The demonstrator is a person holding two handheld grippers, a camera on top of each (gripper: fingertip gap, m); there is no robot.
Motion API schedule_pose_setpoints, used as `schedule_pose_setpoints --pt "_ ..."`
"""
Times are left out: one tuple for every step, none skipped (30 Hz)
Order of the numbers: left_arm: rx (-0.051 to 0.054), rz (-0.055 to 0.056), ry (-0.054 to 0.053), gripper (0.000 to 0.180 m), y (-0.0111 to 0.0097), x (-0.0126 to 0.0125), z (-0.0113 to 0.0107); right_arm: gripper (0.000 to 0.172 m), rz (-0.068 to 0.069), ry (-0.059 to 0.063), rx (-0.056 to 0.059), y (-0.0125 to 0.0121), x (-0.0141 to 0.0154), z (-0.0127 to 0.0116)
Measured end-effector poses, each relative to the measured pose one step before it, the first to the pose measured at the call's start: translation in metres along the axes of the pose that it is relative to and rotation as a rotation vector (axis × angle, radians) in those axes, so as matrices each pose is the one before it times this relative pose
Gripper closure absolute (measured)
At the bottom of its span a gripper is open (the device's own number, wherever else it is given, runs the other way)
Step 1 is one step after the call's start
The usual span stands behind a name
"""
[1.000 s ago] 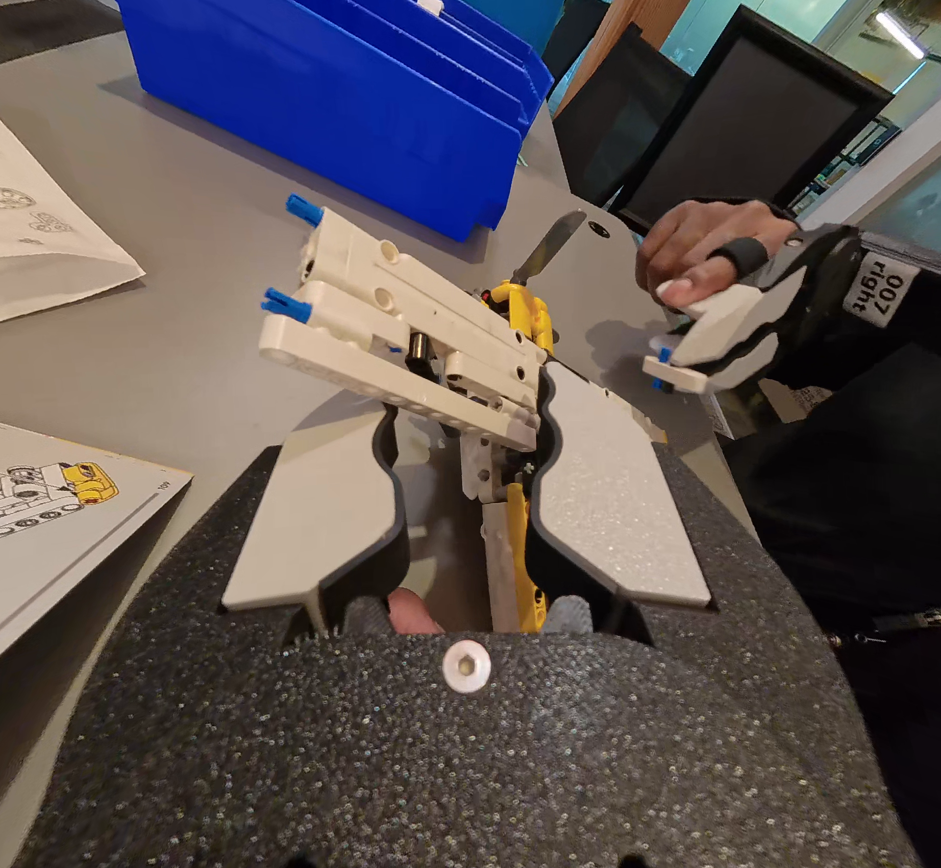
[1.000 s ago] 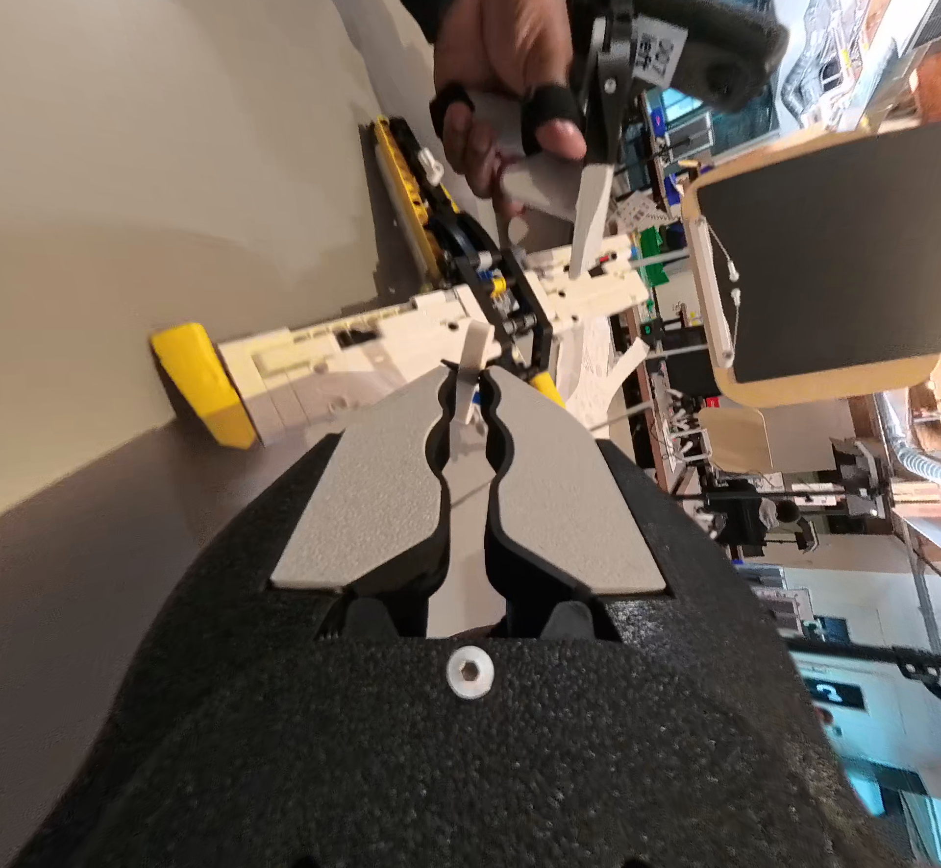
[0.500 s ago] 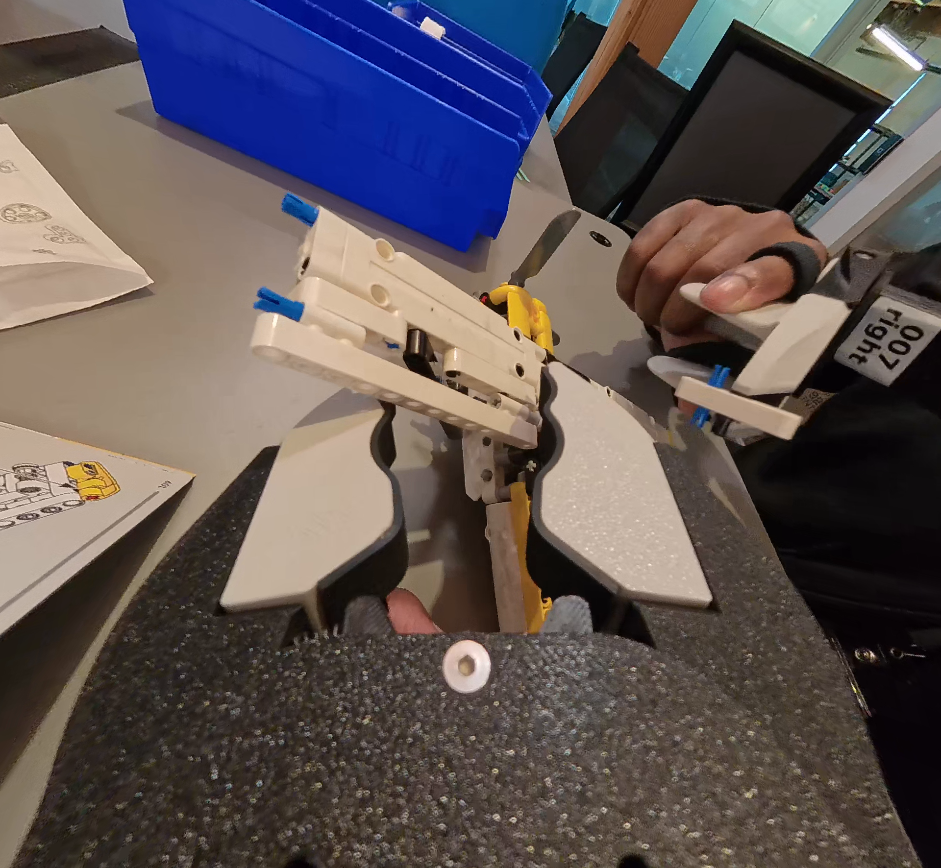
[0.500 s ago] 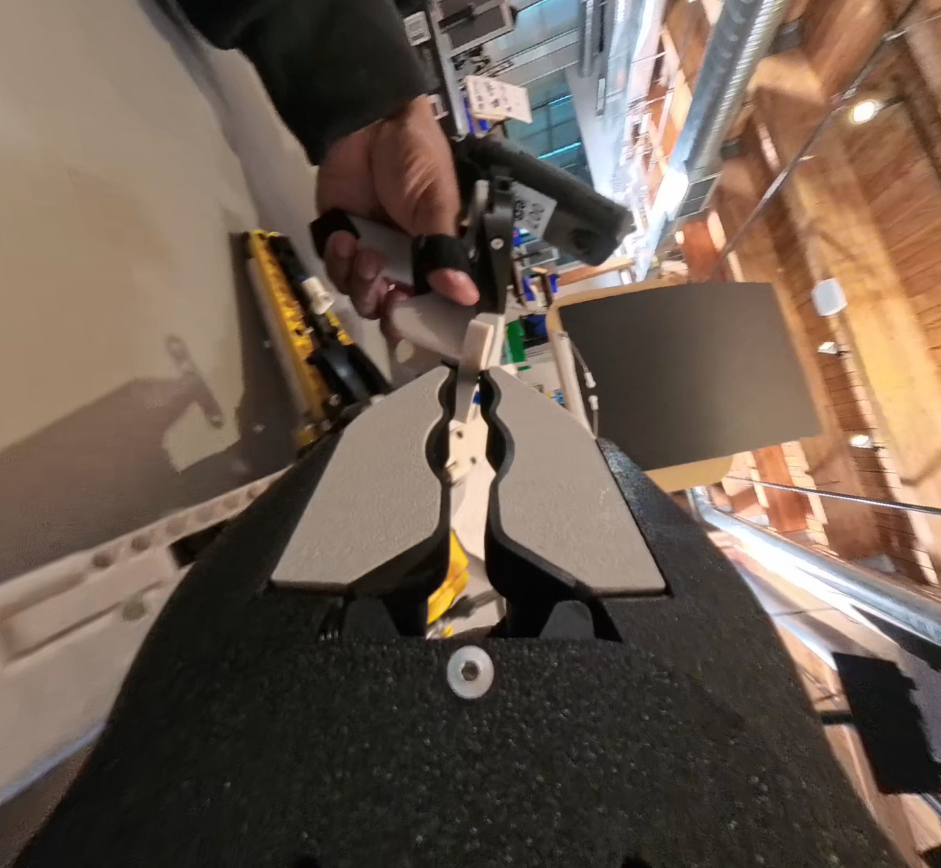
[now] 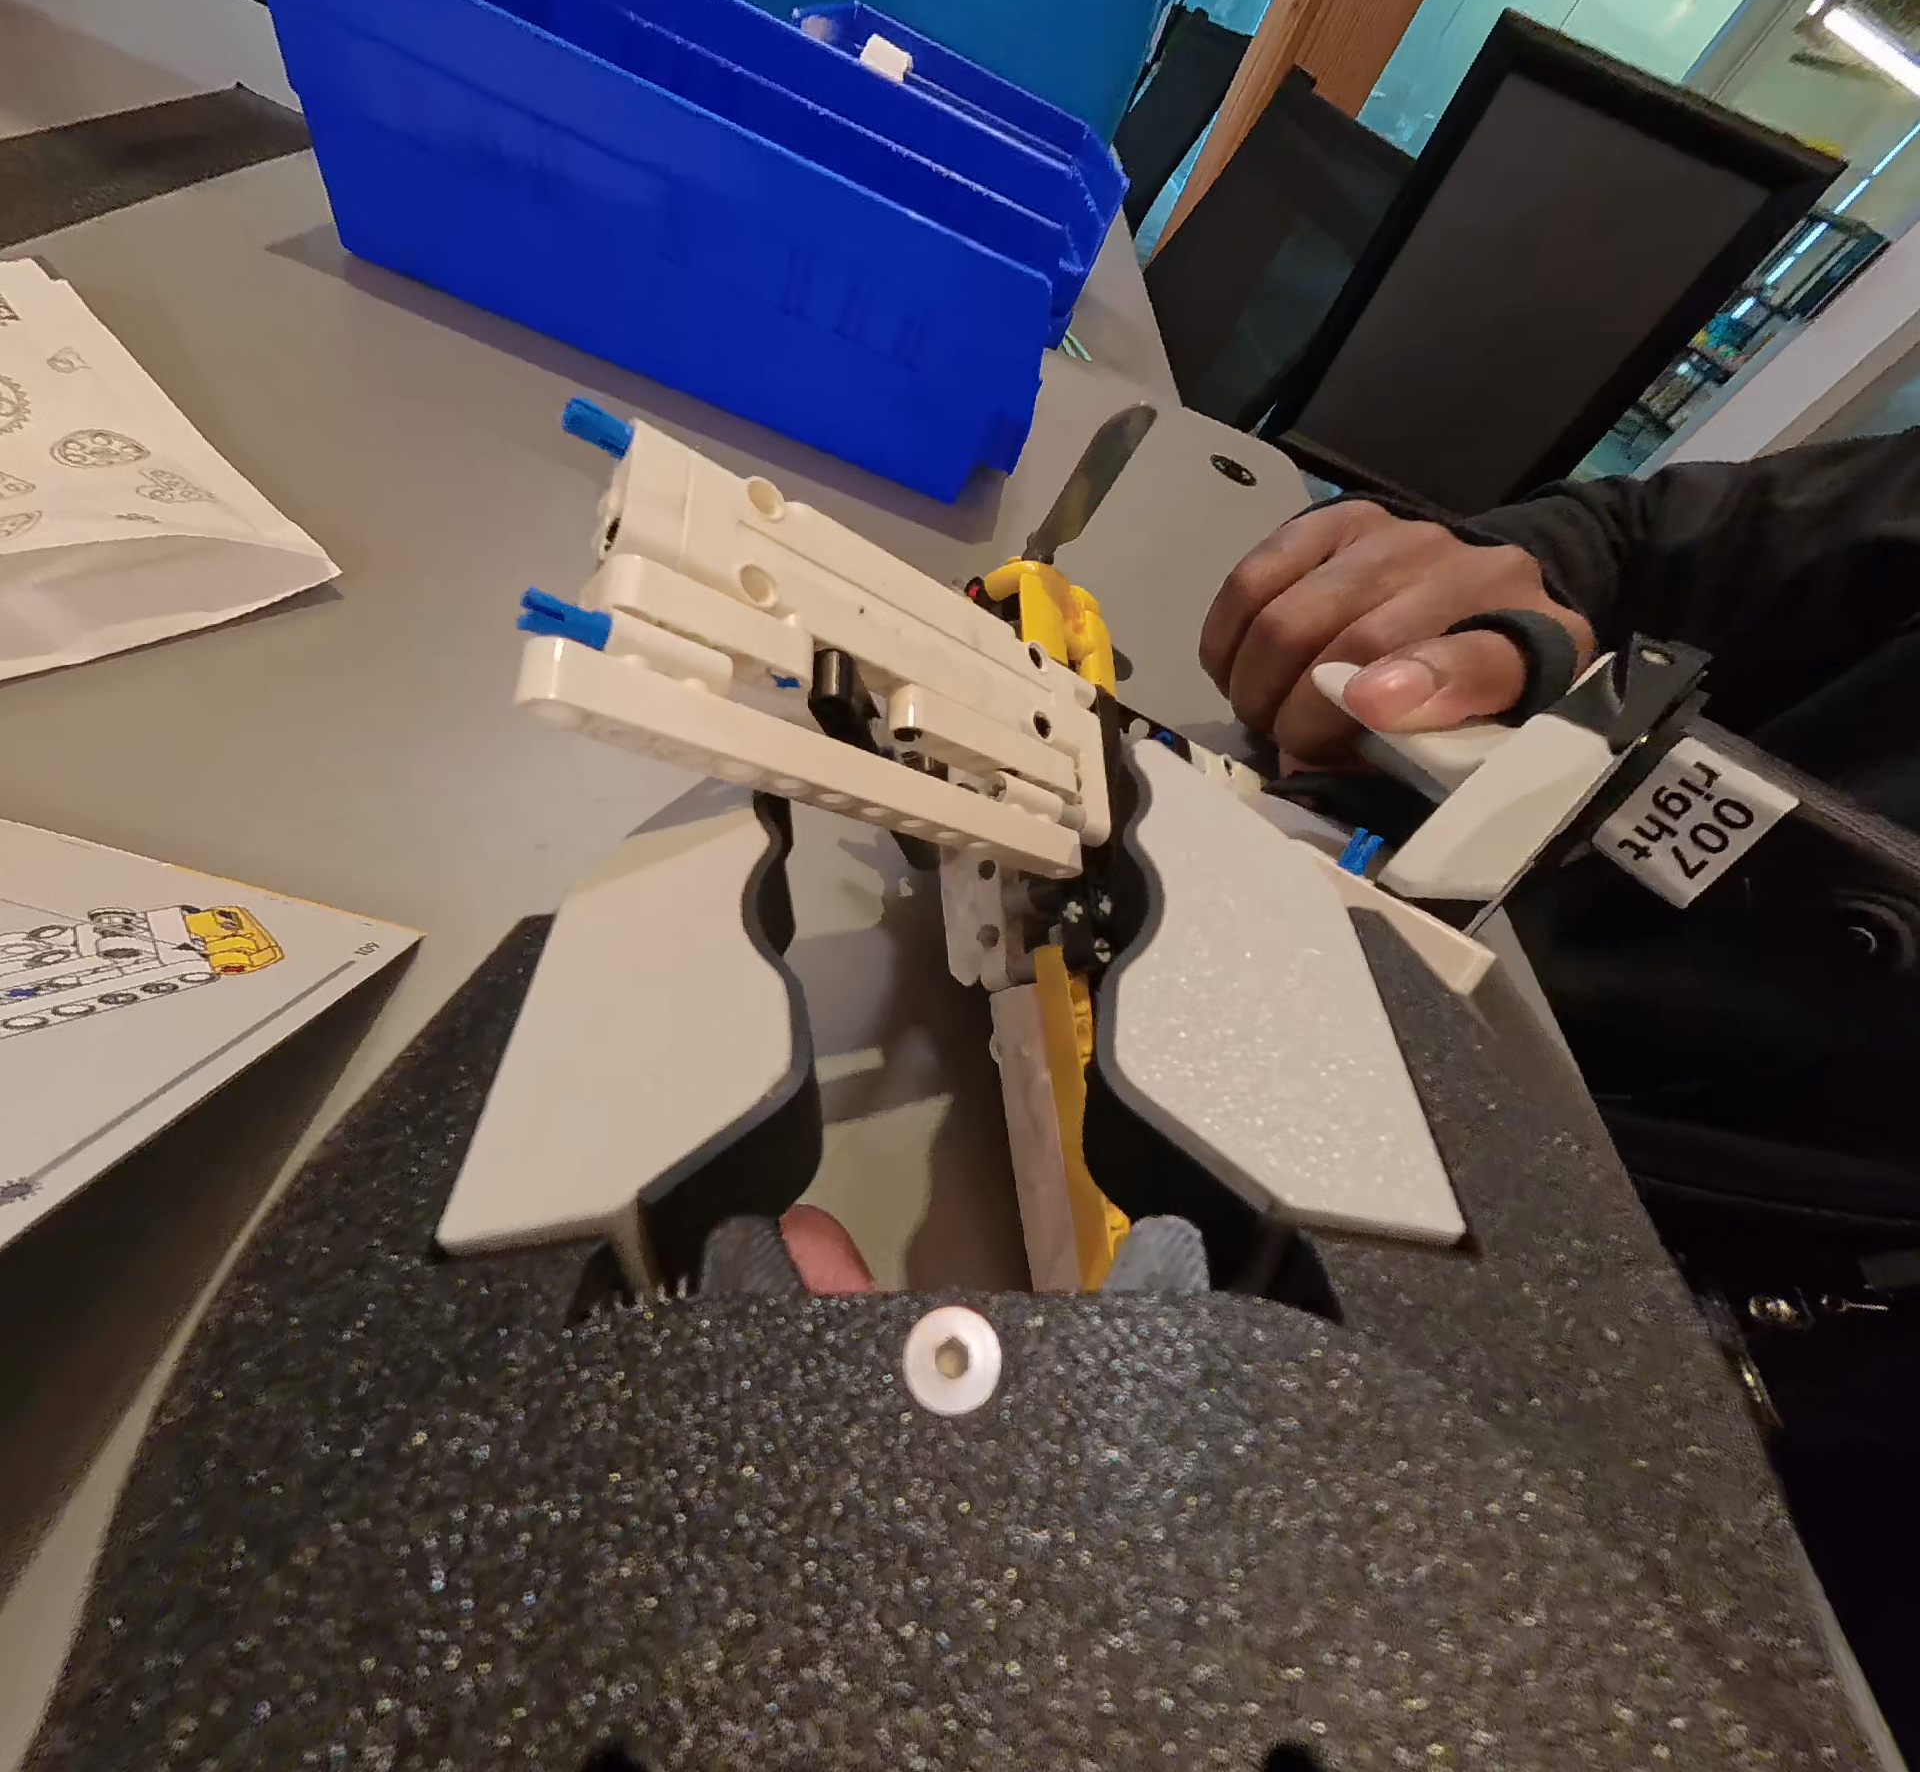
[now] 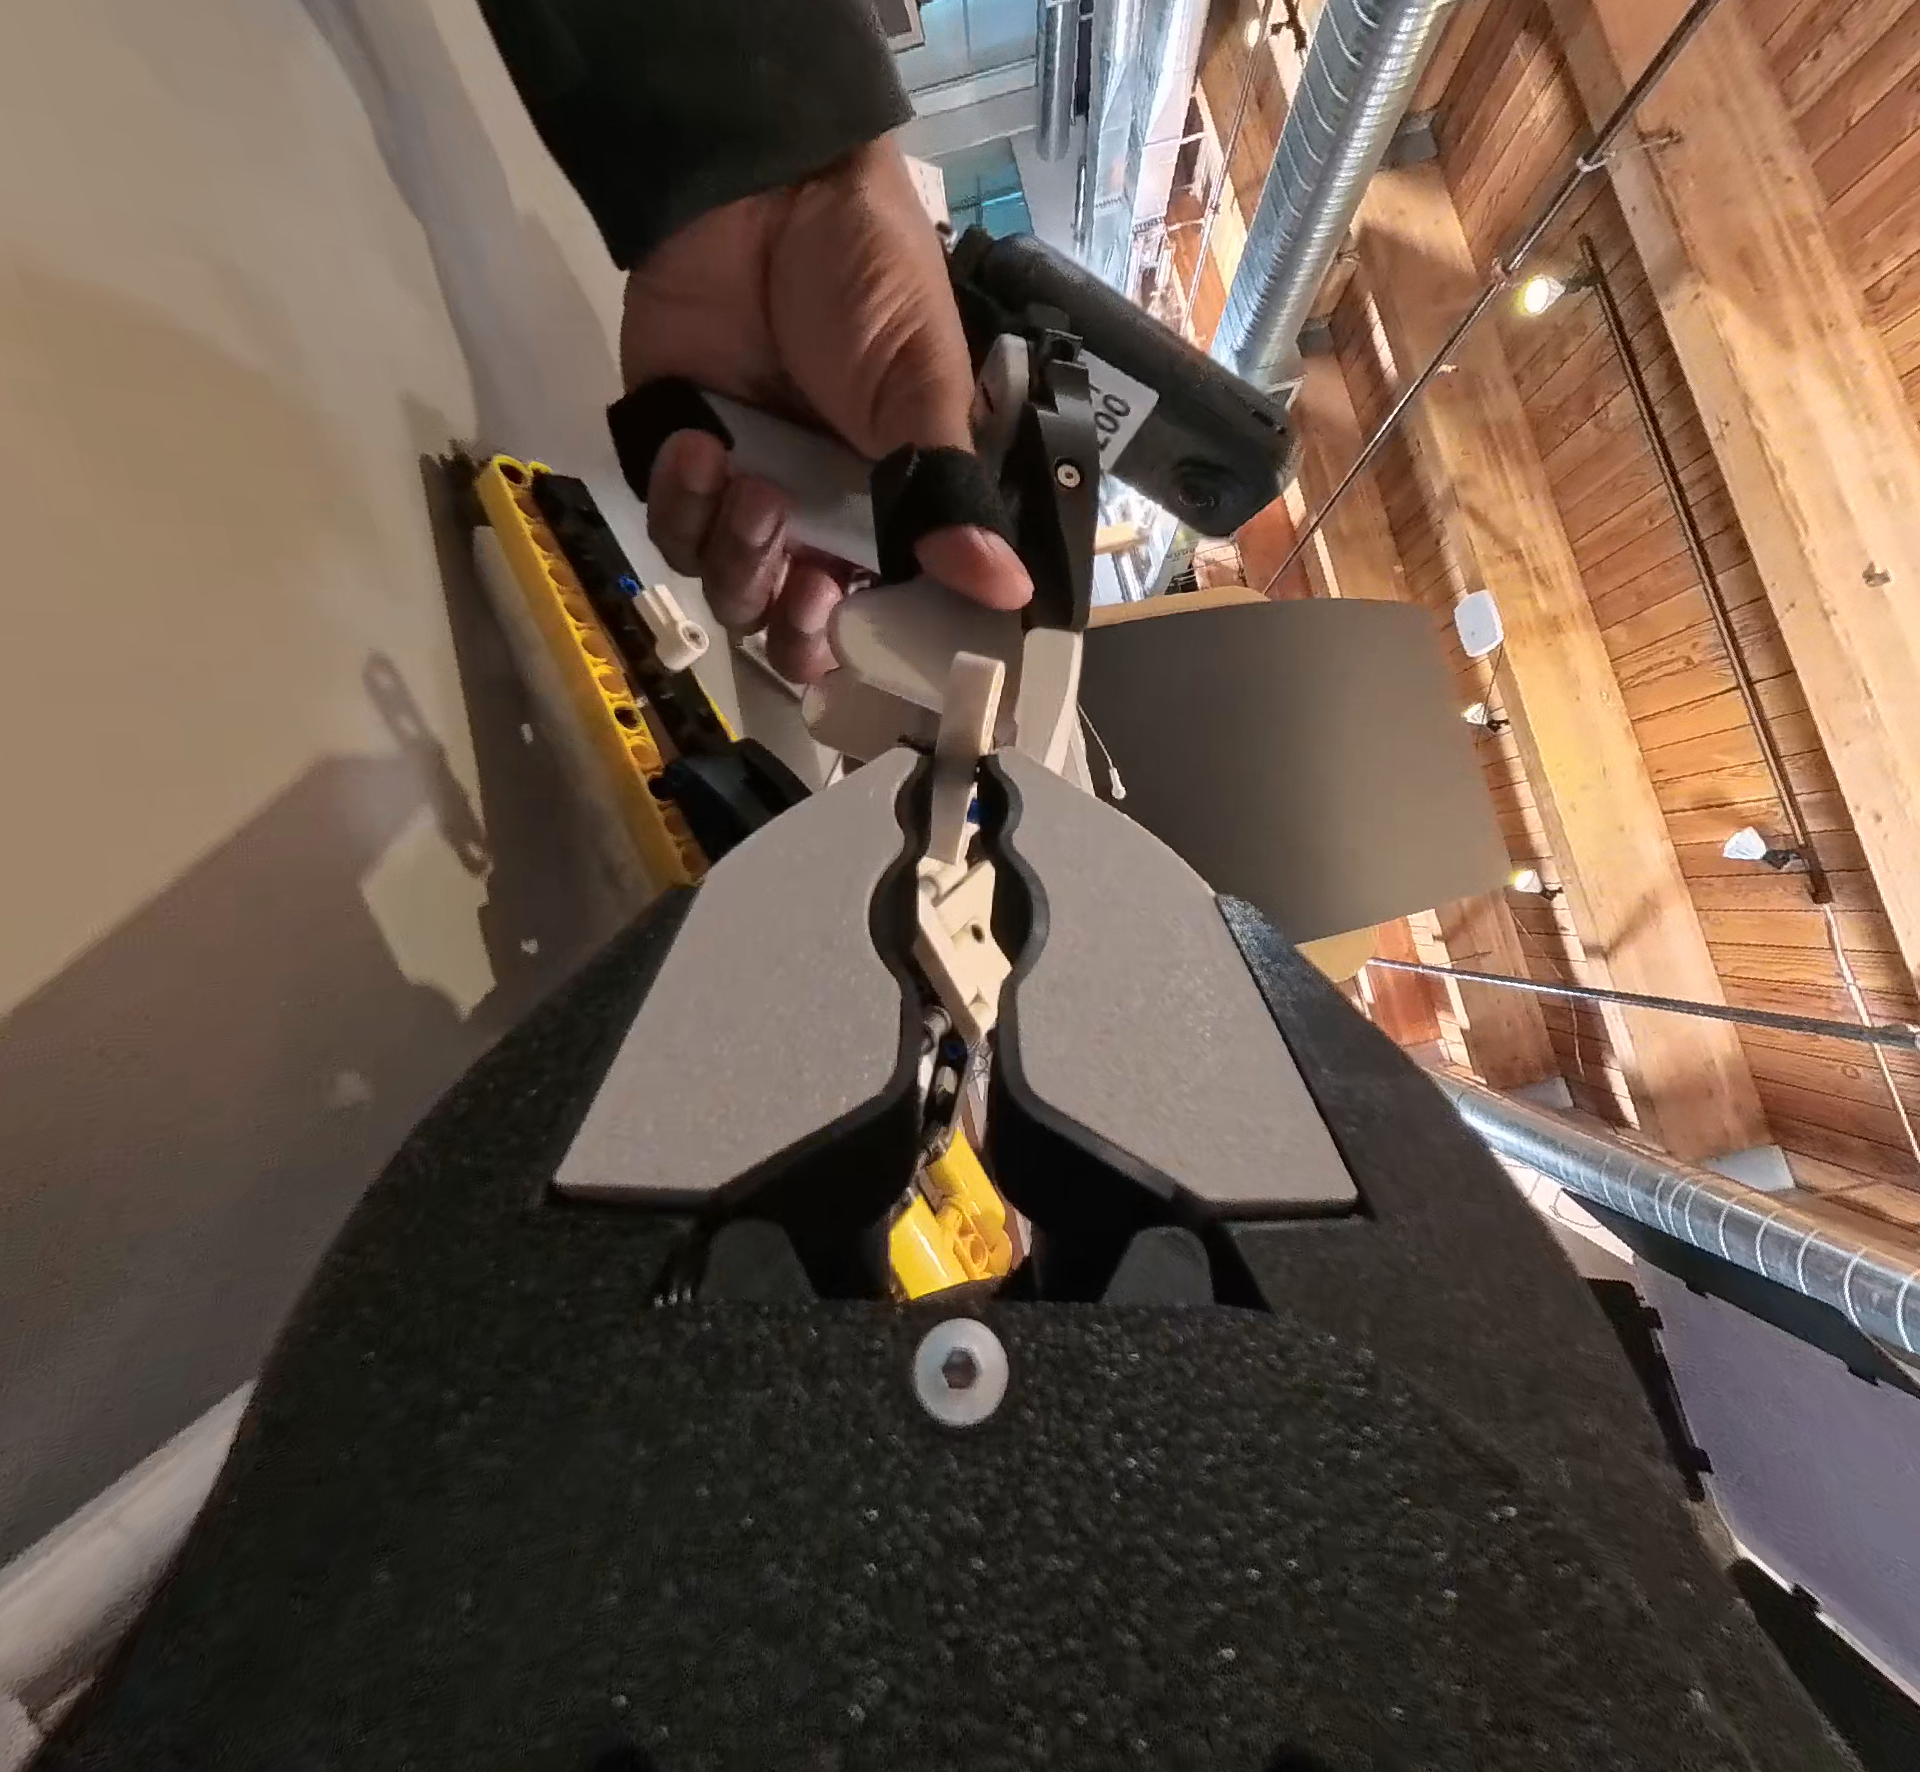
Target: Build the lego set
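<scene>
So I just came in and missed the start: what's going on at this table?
A person is working on a white and yellow toy brick model with a handheld gripper in each hand. The left gripper has its fingers spread around the model, which lies on the grey table. The right gripper is pinched on a small white brick piece, close beside the model. Instruction sheets lie to the left, and blue bins stand behind.

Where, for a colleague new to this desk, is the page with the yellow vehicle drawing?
From the blue bins at the far side of the table, come toward the near left edge. Of two sheets there, the instruction page is nearer and has a yellow drawing; the farther sheet shows only outlined gears.
</scene>
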State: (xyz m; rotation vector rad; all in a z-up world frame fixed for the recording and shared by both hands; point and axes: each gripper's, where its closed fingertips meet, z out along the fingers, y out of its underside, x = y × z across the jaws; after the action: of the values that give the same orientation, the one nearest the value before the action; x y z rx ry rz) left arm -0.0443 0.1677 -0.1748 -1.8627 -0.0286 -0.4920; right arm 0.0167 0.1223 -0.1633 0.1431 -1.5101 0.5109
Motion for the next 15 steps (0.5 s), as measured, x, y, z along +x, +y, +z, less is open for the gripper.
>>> schedule_pose_setpoints --pt "-0.0073 0.0158 -0.0069 0.12 0.0009 0.00028 -0.00119 0.164 0.0002 -0.0001 0.0018 -0.00013 0.00001 -0.00014" --pt "-0.0085 0.0197 -0.0075 0.119 0.001 0.00034 -0.00185 0.164 0.0002 0.0 -0.0007 0.00012 0.00011 -0.00018" --pt "-0.0096 0.0269 -0.0102 0.117 0.00095 0.00022 -0.00283 0.164 0.0016 -0.0017 0.0001 -0.00001 -0.00012 -0.00011" --pt "-0.0086 0.0357 -0.0167 0.117 0.00076 -0.0005 -0.00393 0.164 0.0032 -0.0016 0.0019 -0.00006 0.00004 -0.00018" --pt "-0.0061 0.0426 -0.0173 0.117 0.00034 -0.00062 -0.00489 0.164 0.005 -0.0027 0.0004 0.00029 -0.00001 -0.00004" --pt "0.0041 0.044 -0.0128 0.117 -0.00108 0.00021 -0.00608 0.164 0.0062 -0.0023 -0.0007 0.00056 0.00018 0.00004" --pt "0.013 0.0419 -0.0074 0.117 -0.00276 0.00102 -0.00714 0.164 0.005 -0.0007 0.0001 0.00046 0.00029 -0.00001" --pt "0.0166 0.0375 -0.0017 0.118 -0.00361 0.00205 -0.00757 0.164 0.0018 -0.0009 -0.0007 0.00046 0.00016 -0.00001" --pt "0.0186 0.0316 0.0015 0.119 -0.00441 0.00271 -0.00739 0.164 -0.0003 -0.001 -0.0006 0.0003 -0.00006 -0.00004" --pt "0.0182 0.0272 0.0067 0.12 -0.0049 0.0042 -0.00633 0.164 -0.0017 -0.0005 0.0003 -0.00001 -0.00024 -0.00009" --pt "0.0082 0.0324 0.0273 0.12 -0.00379 0.00852 -0.00414 0.164 -0.0011 -0.0014 0.0004 -0.00005 -0.0003 -0.00007" --pt "-0.0038 0.0422 0.0367 0.121 -0.00238 0.01151 -0.00149 0.164 0.0007 -0.0033 0.0001 -0.0001 -0.0005 0.00005" --pt "-0.0127 0.0532 0.0288 0.121 -0.00108 0.01157 0.00132 0.164 0.0022 -0.0034 -0.0006 0.0002 -0.00037 0.00011" --pt "-0.0213 0.0617 0.0185 0.121 0.0002 0.01037 0.00362 0.164 0.0033 -0.0018 -0.0009 0.00023 -0.00004 0.00019" --pt "-0.0304 0.0692 0.0044 0.121 0.0014 0.00813 0.00487 0.164 0.0045 -0.0014 -0.0005 0.00026 0.00016 0.00006"
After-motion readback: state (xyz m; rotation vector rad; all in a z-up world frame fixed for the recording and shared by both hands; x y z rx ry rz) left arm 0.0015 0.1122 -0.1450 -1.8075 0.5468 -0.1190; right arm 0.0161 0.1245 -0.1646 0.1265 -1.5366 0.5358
